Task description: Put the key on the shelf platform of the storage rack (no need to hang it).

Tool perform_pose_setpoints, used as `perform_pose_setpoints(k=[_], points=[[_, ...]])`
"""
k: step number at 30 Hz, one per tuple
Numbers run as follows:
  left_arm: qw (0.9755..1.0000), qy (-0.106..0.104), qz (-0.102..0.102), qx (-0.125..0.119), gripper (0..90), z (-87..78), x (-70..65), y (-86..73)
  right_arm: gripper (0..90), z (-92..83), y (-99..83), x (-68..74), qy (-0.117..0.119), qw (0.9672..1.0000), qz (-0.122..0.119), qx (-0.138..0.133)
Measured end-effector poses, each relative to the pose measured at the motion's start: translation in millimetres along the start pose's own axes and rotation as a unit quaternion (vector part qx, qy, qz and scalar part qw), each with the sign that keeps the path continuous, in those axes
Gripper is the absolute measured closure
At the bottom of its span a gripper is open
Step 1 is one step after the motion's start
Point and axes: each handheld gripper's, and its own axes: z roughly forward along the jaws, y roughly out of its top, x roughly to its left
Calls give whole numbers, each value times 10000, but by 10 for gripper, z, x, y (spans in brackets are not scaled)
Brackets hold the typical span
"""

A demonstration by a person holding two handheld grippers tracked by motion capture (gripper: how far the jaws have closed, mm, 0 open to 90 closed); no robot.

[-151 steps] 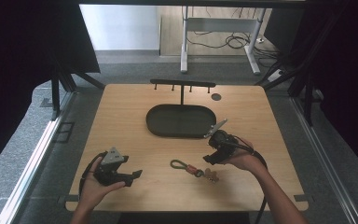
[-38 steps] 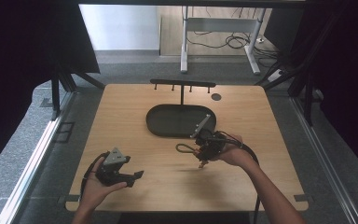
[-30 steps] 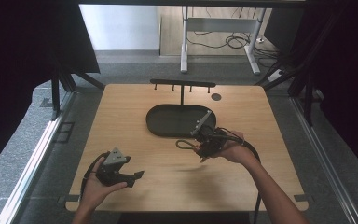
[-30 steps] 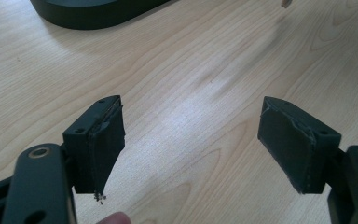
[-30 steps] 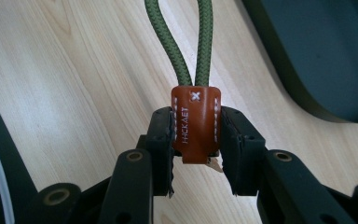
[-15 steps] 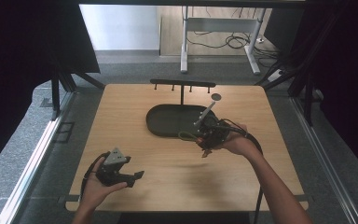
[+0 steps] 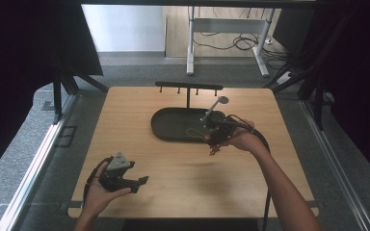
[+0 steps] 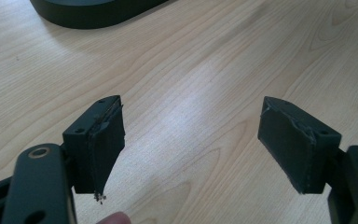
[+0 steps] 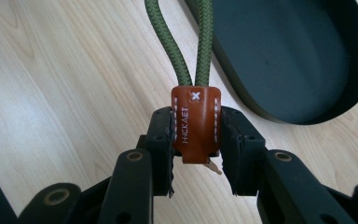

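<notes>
A key strap, a green cord loop (image 9: 161, 33) joined by a brown leather tab (image 9: 195, 122), hangs from my right gripper (image 9: 196, 140), which is shut on the tab. In the high view the right gripper (image 7: 213, 138) is held above the near right rim of the dark oval tray (image 7: 169, 126), and the cord loop (image 7: 193, 133) dangles over the tray. The tray (image 9: 298, 56) lies just beyond the strap in the right gripper view. My left gripper (image 7: 142, 182) rests near the table's front left, open with nothing between its jaws (image 8: 191, 140).
A black rack bar with several pegs (image 7: 189, 86) stands behind the tray on a thin post. A small grey disc (image 7: 223, 100) lies at the back right. Bare wooden tabletop (image 7: 188, 173) spreads between the two hands.
The right gripper has lifted the strap off the table and carried it away from the person, to the tray's near right rim. The left gripper has not moved.
</notes>
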Motion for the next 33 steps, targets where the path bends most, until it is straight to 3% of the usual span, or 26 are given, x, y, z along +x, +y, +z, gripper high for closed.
perform_pose_setpoints(k=[33], points=[[9999,-64,54,92,230,50,-33,5,667,73,376,-265,-83,10000,-34,22]])
